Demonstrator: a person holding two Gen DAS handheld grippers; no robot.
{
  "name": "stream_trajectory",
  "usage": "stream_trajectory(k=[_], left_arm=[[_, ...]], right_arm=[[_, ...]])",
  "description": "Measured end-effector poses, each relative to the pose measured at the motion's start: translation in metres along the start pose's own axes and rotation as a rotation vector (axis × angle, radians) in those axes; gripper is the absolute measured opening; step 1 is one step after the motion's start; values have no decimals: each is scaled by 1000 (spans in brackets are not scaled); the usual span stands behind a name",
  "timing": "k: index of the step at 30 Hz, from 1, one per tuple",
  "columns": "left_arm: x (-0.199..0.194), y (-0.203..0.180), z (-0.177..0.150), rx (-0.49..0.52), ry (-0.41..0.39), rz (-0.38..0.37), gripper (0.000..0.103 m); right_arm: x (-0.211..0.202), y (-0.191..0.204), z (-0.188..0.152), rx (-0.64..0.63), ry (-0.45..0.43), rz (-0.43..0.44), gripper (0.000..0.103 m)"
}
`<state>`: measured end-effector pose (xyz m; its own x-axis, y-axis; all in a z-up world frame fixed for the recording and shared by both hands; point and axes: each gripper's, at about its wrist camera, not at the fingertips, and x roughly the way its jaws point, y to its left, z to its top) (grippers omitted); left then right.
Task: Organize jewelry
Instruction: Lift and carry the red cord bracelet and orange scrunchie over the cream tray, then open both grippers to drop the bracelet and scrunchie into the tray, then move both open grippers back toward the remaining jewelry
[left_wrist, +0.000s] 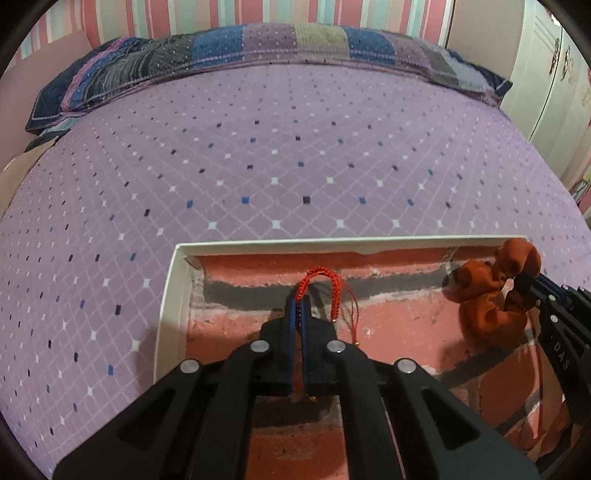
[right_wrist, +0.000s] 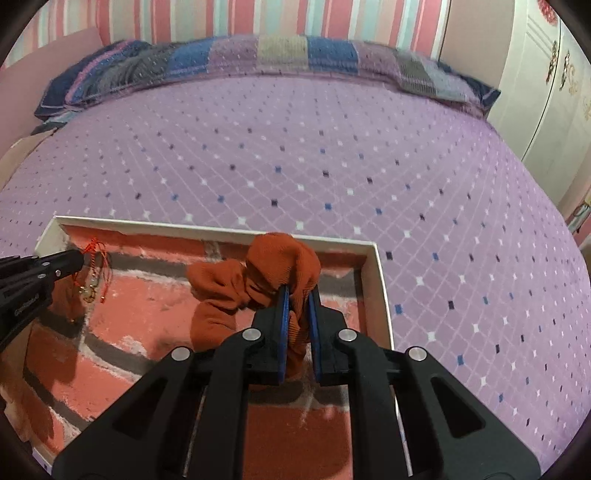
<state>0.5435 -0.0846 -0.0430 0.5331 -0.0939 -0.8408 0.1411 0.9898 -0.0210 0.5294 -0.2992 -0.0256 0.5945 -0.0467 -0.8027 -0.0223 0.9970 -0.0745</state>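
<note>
A white box (left_wrist: 168, 291) lined with a brick pattern lies on the purple bed. My left gripper (left_wrist: 300, 301) is shut on a red braided bracelet (left_wrist: 334, 290) and holds it above the box's far left part; loose threads hang from it. My right gripper (right_wrist: 298, 295) is shut on an orange scrunchie (right_wrist: 258, 280) above the box's right part. In the left wrist view the scrunchie (left_wrist: 487, 291) and right gripper (left_wrist: 532, 284) show at the right. In the right wrist view the left gripper (right_wrist: 79, 258) and bracelet (right_wrist: 96, 258) show at the left, above the box (right_wrist: 380, 280).
The purple diamond-patterned bedspread (left_wrist: 295, 166) stretches beyond the box. A patchwork pillow (left_wrist: 258, 48) lies along the far edge. A white cupboard (right_wrist: 546, 92) stands at the right, a striped wall behind.
</note>
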Motion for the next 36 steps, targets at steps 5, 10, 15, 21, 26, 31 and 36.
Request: stream_trajectory(k=[5,10,15,21,26,31,36], left_arm=[[5,1,-2,5,36,12,3],[-4,2,-8,1,53,6,4],[-29,3,-13,15,35,-6,31],[-64,2,-17,44,-43,11,74],[-99,14,-14,5,-94,-50,77],[-148,26,-24,16,-177,-30,84],[-192,44,-50,13,-239,-11,87]], right_arm=[[11,-1,1,-12,75,-14,20],[0,-12,0,16,75,-5,59],[-21,-18,-2,21,52,-14,76],[-53,-30,-6,66,-15,-15,96],[-83,-30,-9,64,-81,-46,99],[-121,-23,-22,38,-140,-78,99],[-155,-15,-52,45,-155,-92,99]])
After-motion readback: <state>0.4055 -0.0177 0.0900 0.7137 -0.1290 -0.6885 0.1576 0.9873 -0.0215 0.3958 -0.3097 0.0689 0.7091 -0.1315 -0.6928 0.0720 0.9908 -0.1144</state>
